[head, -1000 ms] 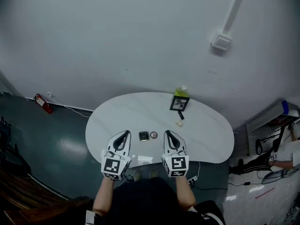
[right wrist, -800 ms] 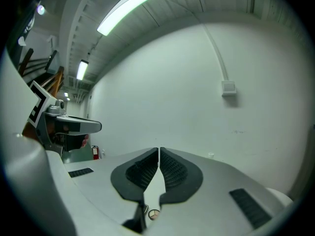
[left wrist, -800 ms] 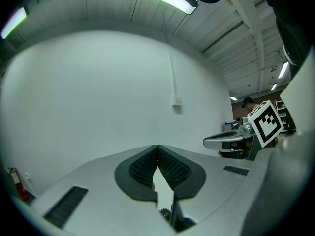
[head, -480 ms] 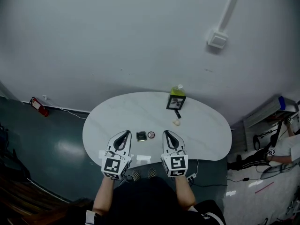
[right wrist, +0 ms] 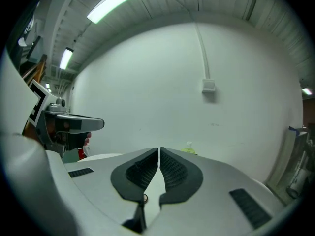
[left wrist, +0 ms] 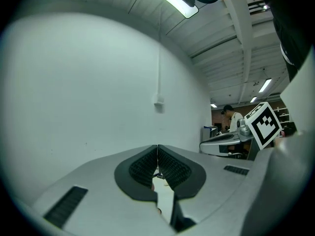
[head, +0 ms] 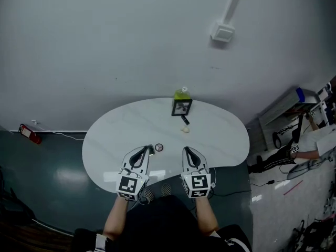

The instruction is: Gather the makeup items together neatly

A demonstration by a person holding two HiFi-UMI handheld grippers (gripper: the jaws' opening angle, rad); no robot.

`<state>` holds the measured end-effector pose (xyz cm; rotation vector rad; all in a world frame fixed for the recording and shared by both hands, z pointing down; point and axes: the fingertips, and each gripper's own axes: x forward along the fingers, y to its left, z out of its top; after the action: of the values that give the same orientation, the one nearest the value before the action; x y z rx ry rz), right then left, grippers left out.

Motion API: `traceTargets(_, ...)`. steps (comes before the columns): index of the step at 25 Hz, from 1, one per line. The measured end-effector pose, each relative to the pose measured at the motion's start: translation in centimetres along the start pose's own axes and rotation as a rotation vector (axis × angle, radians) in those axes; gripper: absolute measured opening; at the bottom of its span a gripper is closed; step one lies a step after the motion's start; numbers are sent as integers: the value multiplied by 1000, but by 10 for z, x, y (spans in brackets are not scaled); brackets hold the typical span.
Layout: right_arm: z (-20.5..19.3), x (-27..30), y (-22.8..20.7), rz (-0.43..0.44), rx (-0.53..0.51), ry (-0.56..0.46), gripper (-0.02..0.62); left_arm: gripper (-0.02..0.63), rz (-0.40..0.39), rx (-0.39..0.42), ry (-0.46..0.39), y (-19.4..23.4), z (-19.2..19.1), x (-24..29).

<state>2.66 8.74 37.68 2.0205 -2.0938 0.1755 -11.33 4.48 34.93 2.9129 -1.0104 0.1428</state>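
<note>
In the head view a white oval table (head: 115, 135) carries the makeup items. A small round compact (head: 159, 147) lies near the front, with a square compact (head: 151, 149) partly hidden behind my left gripper (head: 142, 150). Farther back lie a black tube (head: 185, 120) and a pale sponge (head: 185, 129), in front of a small framed mirror (head: 181, 107). My right gripper (head: 187, 150) hovers at the table's front edge, beside the left one. Both are shut and empty; the pads (left wrist: 165, 165) meet in the left gripper view and the pads (right wrist: 170, 168) meet in the right gripper view.
A green bottle (head: 181, 93) stands behind the mirror at the table's back edge; its cap (right wrist: 189, 144) shows in the right gripper view. A white wall rises behind the table. Dark floor surrounds it, with a red object (head: 29, 133) at left and a person (head: 310, 146) at right.
The head view has swung: table and items now sit further left and higher in the picture. The square compact has slipped behind the left gripper's tip. Both grippers stay shut.
</note>
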Motion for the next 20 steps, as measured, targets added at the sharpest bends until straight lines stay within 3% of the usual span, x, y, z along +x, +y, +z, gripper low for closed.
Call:
traceTargets(11,-21,-13,-42,-129,15,68,38,20,-154,-19,0,-30,-10,42)
traceTargets(16,-29,3,-83,-128,19,82,37,20,-141,-34,7,-39,-15,80)
traceTargets(20,-31,31,-115,-62,2,95,37,20,-80,-54,16,-41,-18,117)
